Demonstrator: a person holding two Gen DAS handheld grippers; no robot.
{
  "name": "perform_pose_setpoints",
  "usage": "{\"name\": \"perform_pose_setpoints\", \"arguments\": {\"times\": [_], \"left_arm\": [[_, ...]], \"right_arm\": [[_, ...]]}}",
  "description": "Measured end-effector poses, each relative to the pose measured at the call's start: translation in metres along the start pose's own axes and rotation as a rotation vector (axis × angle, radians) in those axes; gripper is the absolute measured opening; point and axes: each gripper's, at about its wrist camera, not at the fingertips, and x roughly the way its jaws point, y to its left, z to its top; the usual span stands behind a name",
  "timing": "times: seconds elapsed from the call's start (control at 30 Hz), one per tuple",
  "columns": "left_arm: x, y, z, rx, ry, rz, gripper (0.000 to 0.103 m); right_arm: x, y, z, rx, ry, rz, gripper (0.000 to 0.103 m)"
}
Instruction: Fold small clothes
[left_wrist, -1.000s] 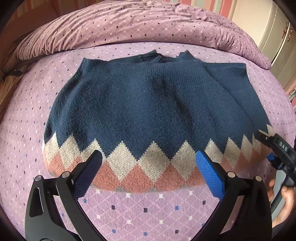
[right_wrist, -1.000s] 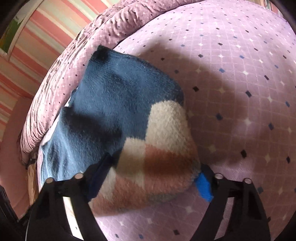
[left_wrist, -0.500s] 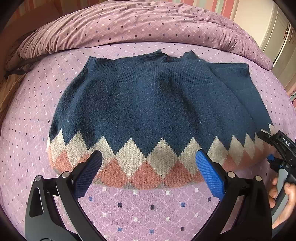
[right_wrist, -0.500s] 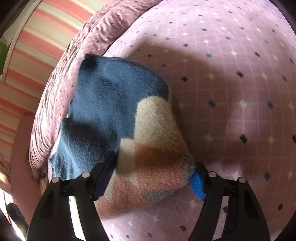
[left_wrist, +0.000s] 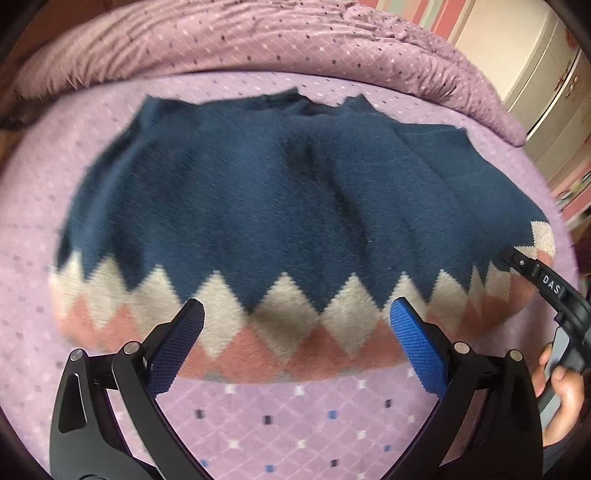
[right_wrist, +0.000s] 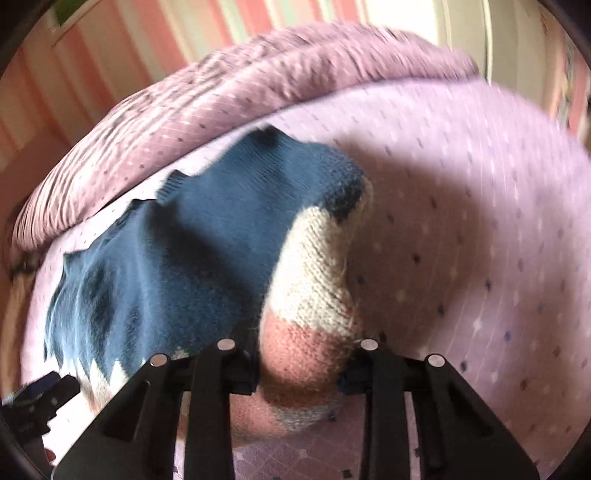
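Observation:
A small navy knit sweater (left_wrist: 280, 206) with a cream and salmon diamond band along its hem lies spread on the purple bedspread (left_wrist: 288, 417). My left gripper (left_wrist: 295, 343) is open, its blue pads hovering over the hem's middle. My right gripper (right_wrist: 299, 369) is shut on the sweater's right hem corner (right_wrist: 314, 295), which bunches up between the jaws. The right gripper also shows in the left wrist view (left_wrist: 546, 288), at the hem's right end.
A rumpled purple duvet (left_wrist: 258, 40) is piled along the far side of the bed. A cream cabinet (left_wrist: 546, 85) stands at the far right. A striped wall (right_wrist: 110, 62) is behind the bed.
My right gripper has closed on the hem corner and turned, lifting it. My left gripper has moved forward over the hem band.

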Motion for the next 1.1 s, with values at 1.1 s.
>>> {"name": "perform_pose_setpoints", "arguments": {"times": [1.1], "left_arm": [[-0.004,0.042,-0.013,-0.101,0.013,-0.087,0.097]], "right_arm": [[-0.061,0.147,0.026,-0.248,-0.136,0.125,0.027]]}}
